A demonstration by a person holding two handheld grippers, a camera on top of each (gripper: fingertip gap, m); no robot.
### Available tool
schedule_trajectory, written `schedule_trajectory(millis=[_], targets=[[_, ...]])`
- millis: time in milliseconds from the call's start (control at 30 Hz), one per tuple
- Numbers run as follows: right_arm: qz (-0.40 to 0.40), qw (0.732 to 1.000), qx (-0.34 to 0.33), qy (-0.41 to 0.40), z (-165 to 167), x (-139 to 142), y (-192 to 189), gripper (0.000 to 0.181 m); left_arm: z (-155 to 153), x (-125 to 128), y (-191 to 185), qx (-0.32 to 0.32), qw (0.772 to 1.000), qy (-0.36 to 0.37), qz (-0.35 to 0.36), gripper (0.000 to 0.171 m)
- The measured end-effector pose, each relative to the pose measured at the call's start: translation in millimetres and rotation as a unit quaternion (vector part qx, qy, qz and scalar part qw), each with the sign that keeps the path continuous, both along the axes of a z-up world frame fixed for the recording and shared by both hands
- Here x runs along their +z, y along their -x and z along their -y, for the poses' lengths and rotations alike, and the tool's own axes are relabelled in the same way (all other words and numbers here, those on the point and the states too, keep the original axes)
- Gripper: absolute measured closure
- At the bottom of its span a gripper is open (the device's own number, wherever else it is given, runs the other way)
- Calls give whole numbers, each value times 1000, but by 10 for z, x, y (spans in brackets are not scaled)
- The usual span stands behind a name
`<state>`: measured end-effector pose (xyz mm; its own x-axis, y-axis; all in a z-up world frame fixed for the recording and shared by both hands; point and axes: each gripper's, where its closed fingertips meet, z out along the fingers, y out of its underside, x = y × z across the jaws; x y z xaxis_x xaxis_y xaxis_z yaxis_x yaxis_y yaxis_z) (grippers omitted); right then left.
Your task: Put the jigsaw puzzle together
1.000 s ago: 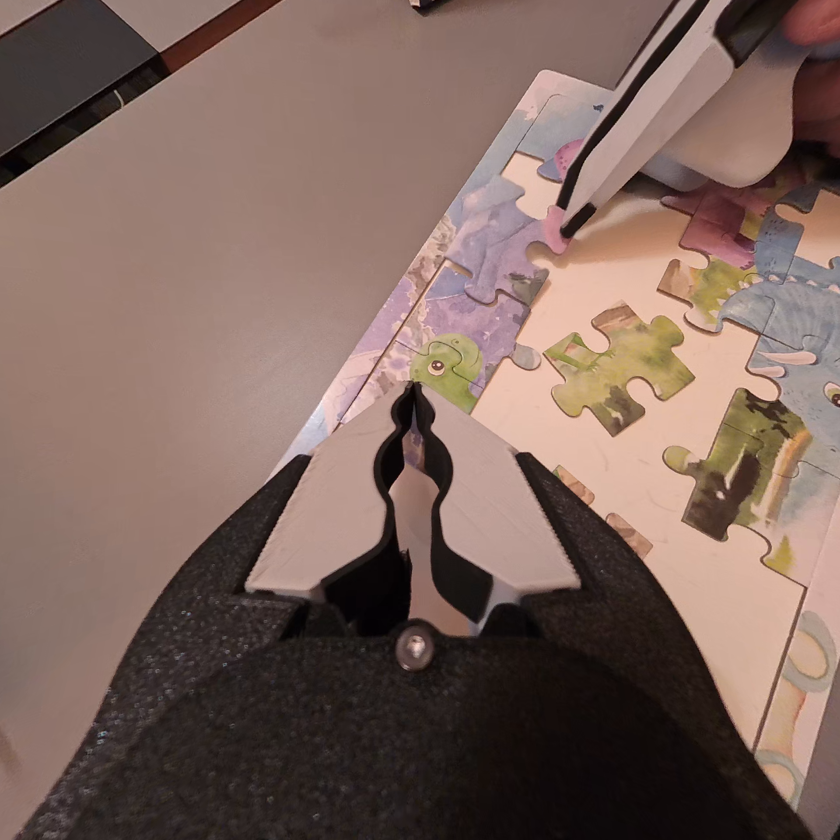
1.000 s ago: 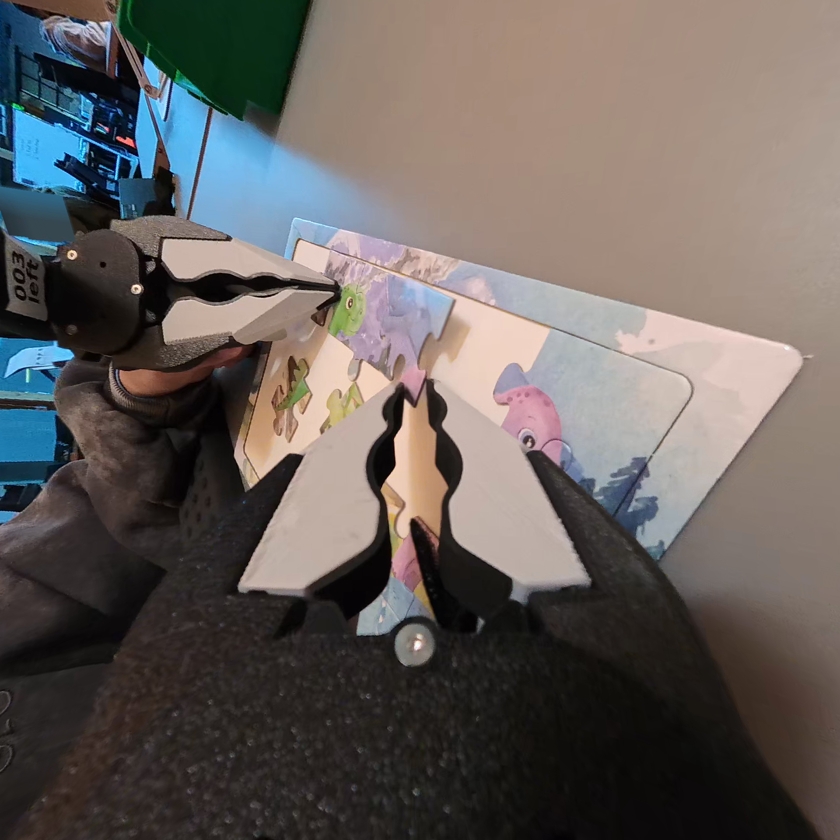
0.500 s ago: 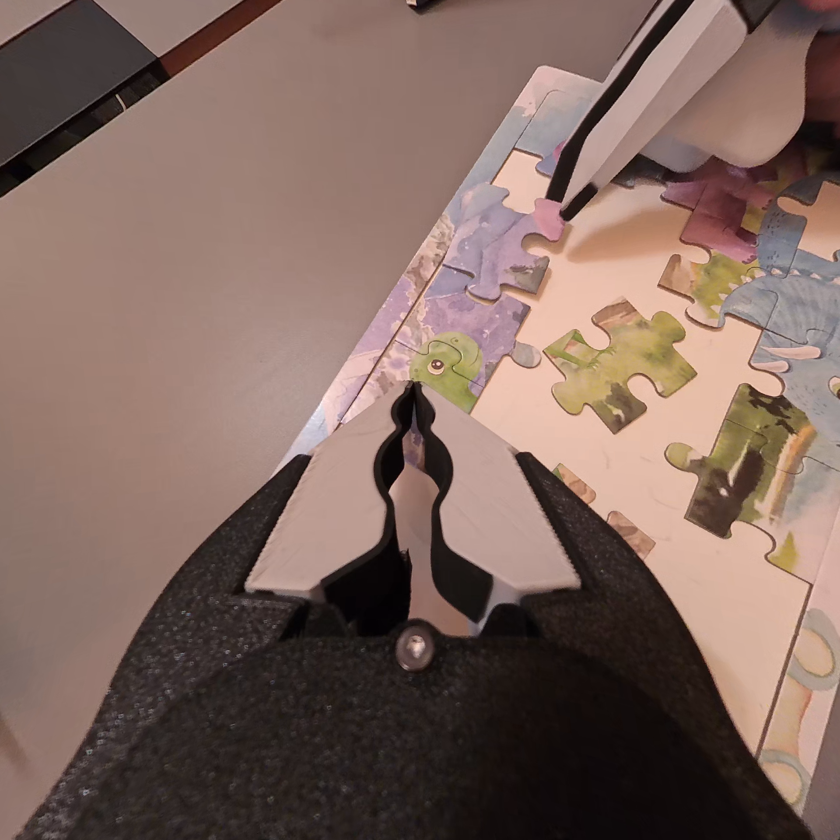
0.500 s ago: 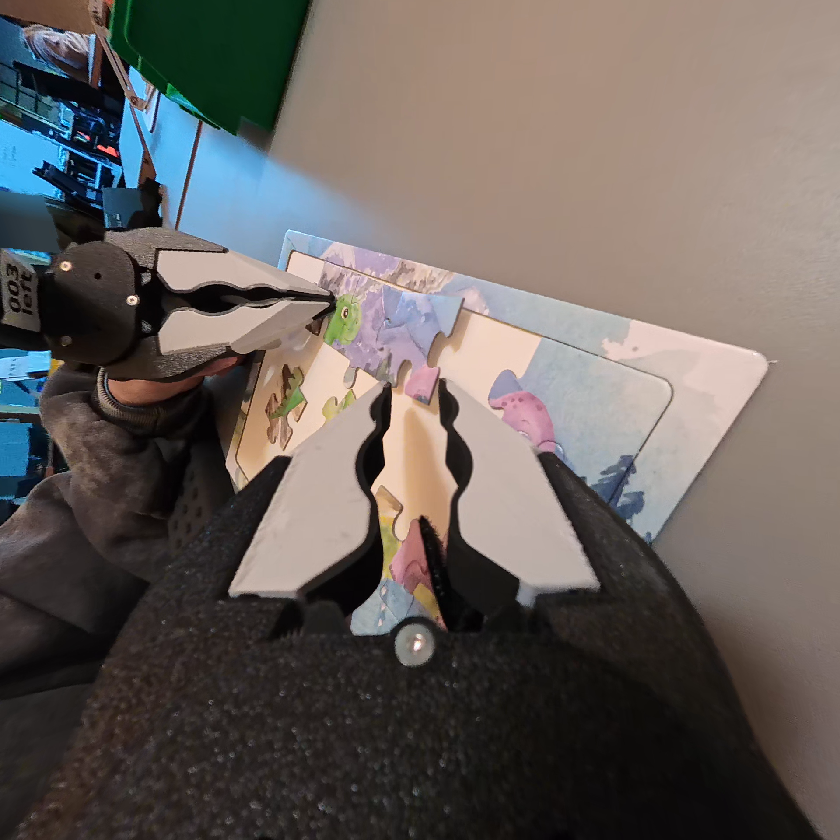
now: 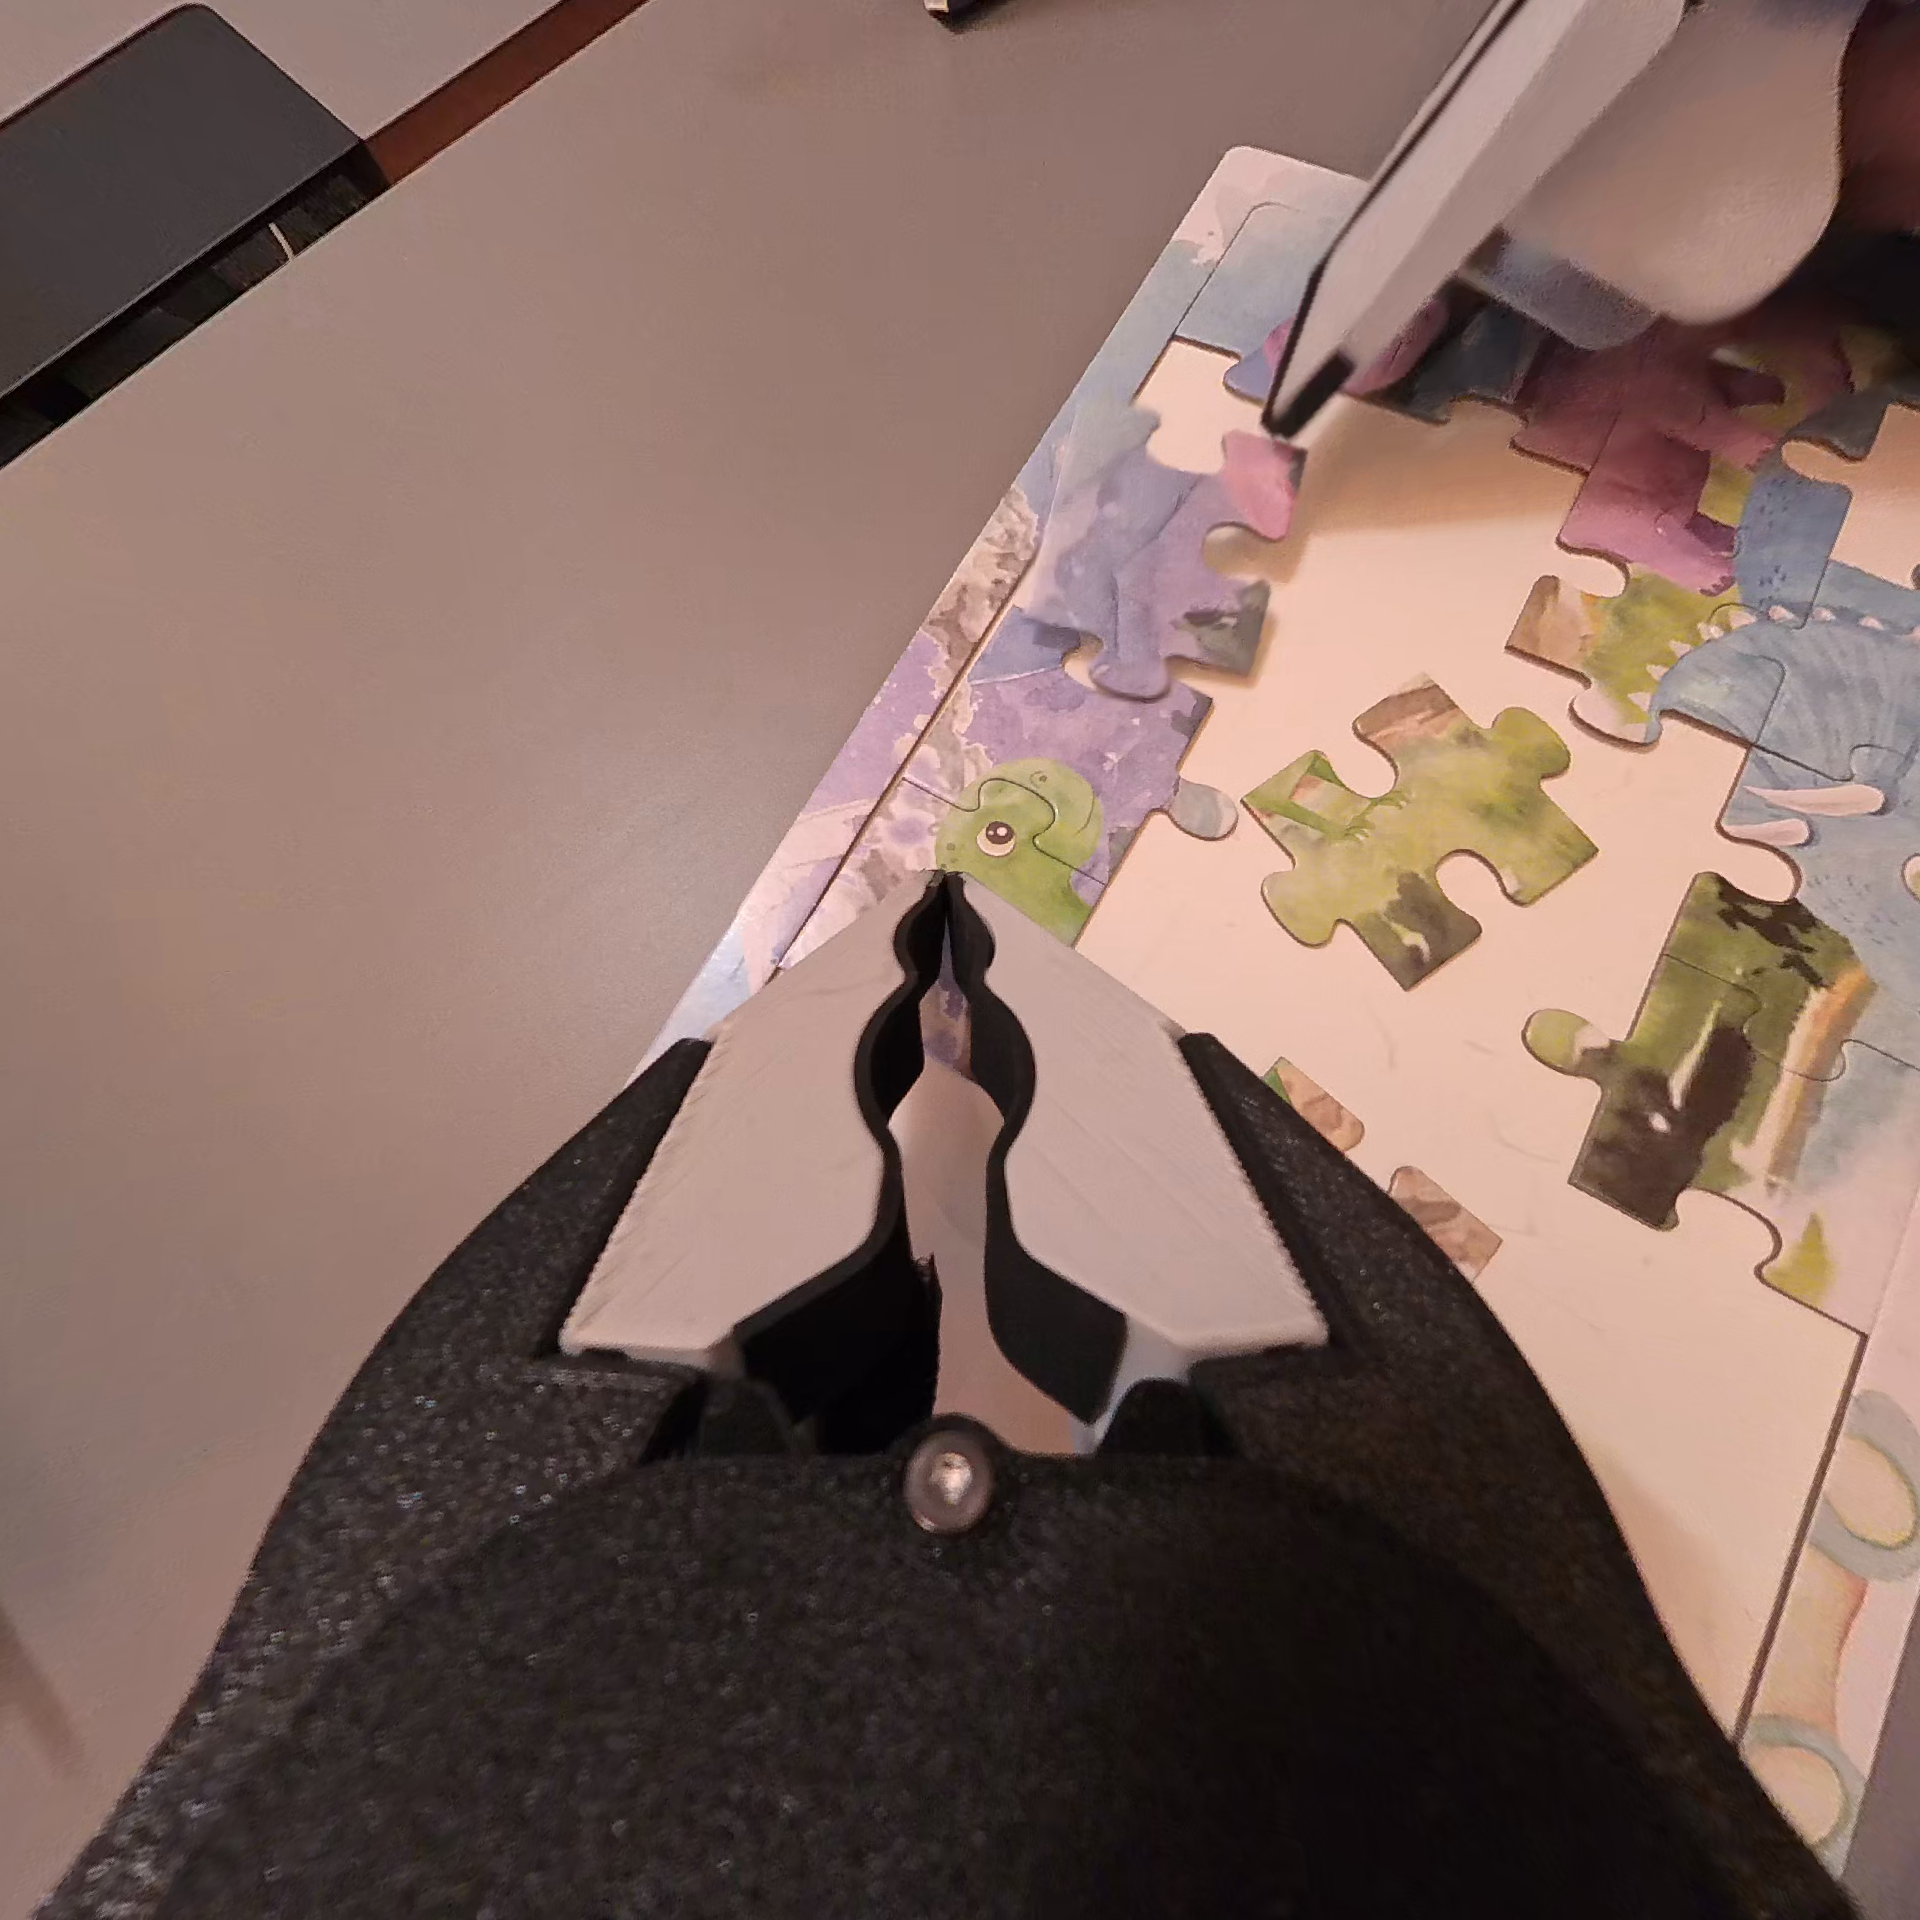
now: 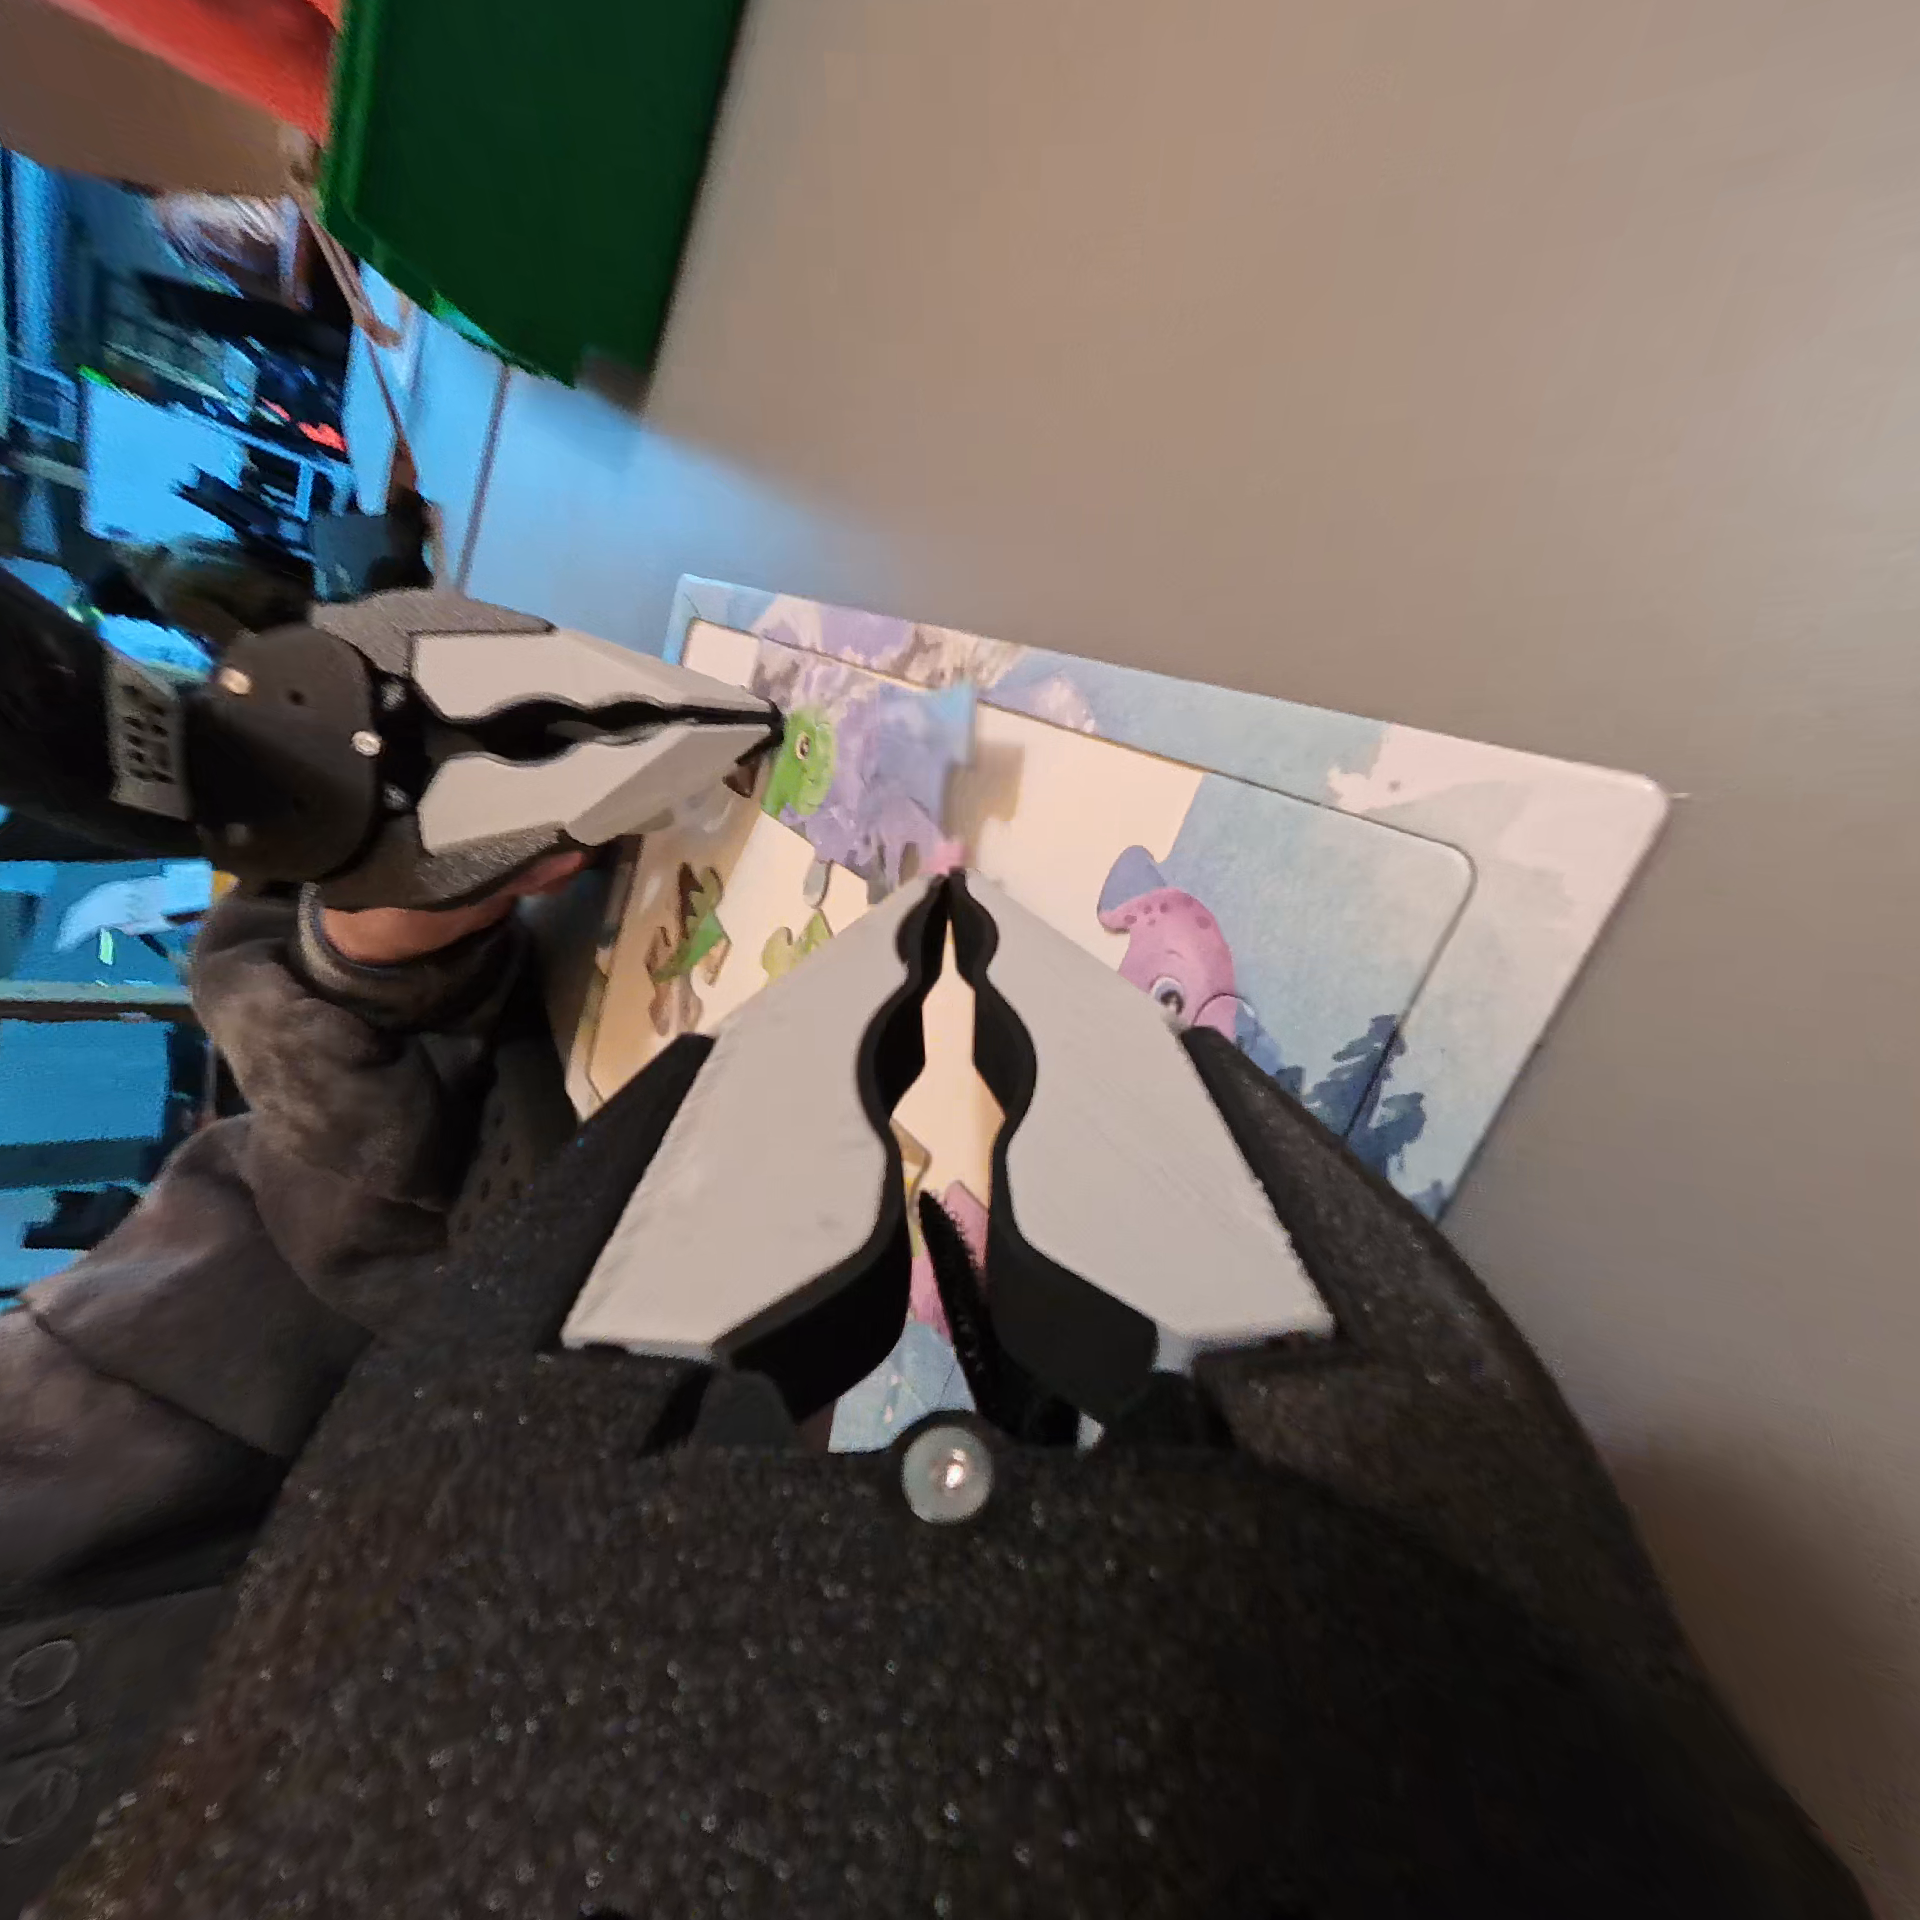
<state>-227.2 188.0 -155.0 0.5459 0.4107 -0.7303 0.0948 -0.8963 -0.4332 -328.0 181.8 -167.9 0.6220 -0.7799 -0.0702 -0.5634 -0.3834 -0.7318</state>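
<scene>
The puzzle board [image 5: 1195, 270] lies on the grey table, partly filled. My left gripper [image 5: 943, 881] is shut and holds nothing. Its tips rest at the green dinosaur head [image 5: 1023, 831] on the placed pieces by the board's edge; it also shows in the right wrist view [image 6: 774, 722]. My right gripper [image 6: 948, 881] is shut with nothing between its pads. Its tips sit just at the pink tab [image 5: 1262, 483] of a purple-blue piece [image 5: 1132, 561], which lies on the board next to the placed purple pieces. The right gripper also shows in the left wrist view [image 5: 1294, 410].
A loose green piece [image 5: 1423, 821] and a dark green group [image 5: 1714, 1049] lie on the bare board. Joined blue dinosaur pieces [image 5: 1787, 707] sit at the right, a pink creature [image 6: 1174, 935] in the far corner. A green bin [image 6: 520, 177] stands beyond the table. One gripper's finger ends stand about 11 centimeters off the other's. From my right tips it is roughly 4 centimeters to the pink creature [image 6: 1174, 935]; from my left, 15 centimeters.
My right gripper stood around the pink tab, opened wider, then shut with nothing in it and drew back a little. The purple-blue piece stays on the board. My left gripper has not moved.
</scene>
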Motion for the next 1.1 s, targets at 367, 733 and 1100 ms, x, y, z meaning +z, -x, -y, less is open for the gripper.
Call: schedule_trajectory(millis=[367,733,1100], targets=[[12,995,-70,-63,-241,173,-408,178,2,14,-3,-5,1000,-14,-9,171],[35,986,-109,-122,-418,239,-484,169,53,100,-698,-128,991,11,-35,121],[19,989,-102,-104,-427,225,-459,167,-34,-12,-717,-114,991,67,-7,125]])
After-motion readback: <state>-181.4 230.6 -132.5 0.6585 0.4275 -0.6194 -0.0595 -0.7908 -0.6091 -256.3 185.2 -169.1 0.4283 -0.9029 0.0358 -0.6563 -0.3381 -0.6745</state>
